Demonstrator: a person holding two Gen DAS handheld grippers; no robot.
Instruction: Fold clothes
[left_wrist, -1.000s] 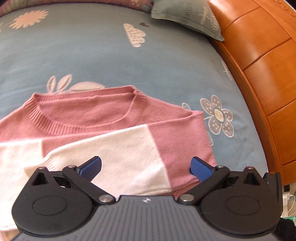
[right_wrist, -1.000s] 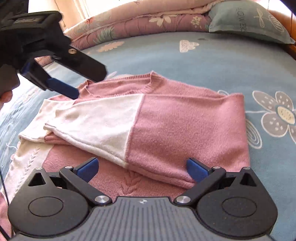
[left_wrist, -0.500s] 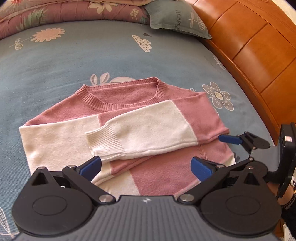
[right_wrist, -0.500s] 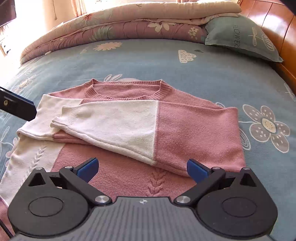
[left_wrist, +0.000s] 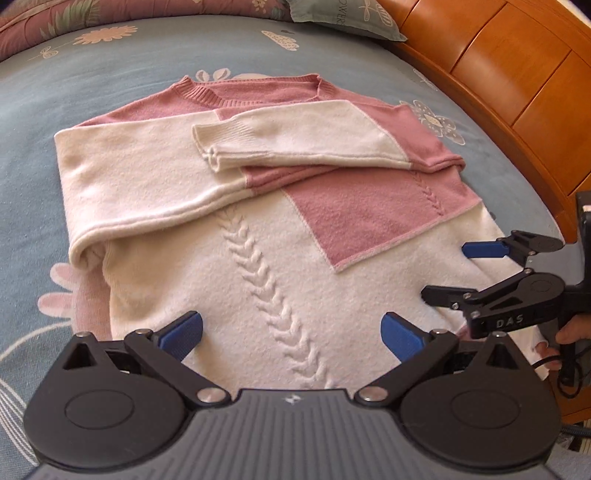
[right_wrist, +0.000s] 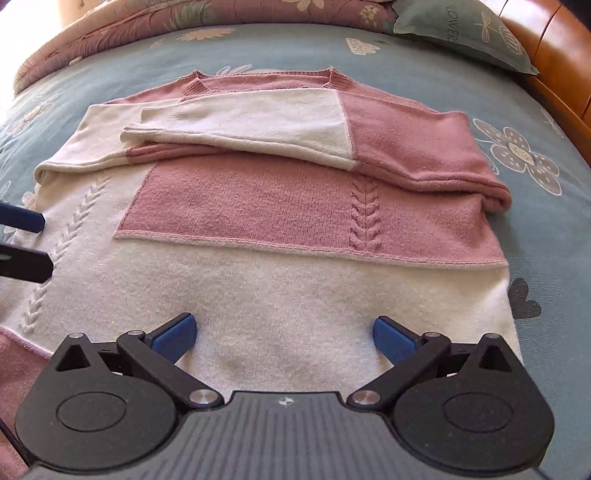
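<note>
A pink and white knit sweater (left_wrist: 280, 229) (right_wrist: 288, 258) lies flat on the bed, neck away from me, with both sleeves folded across its chest. My left gripper (left_wrist: 291, 334) hovers open over the white lower part near the hem, with nothing between its fingers. My right gripper (right_wrist: 284, 338) is open too, above the white hem area. The right gripper (left_wrist: 454, 273) also shows in the left wrist view at the sweater's right hem corner, jaws apart. The left gripper's fingertips (right_wrist: 22, 240) enter the right wrist view at the left edge.
The bed has a blue floral sheet (left_wrist: 110, 74) (right_wrist: 546, 229). An orange wooden bed frame (left_wrist: 509, 81) runs along the right side. A grey-green pillow (right_wrist: 465, 33) and a rolled floral quilt (right_wrist: 147, 18) lie at the far end. A hand (left_wrist: 569, 332) holds the right gripper.
Both grippers have pulled back from the folded sleeves toward the hem. The whole sweater has come into view, and the right gripper now shows by its right hem corner.
</note>
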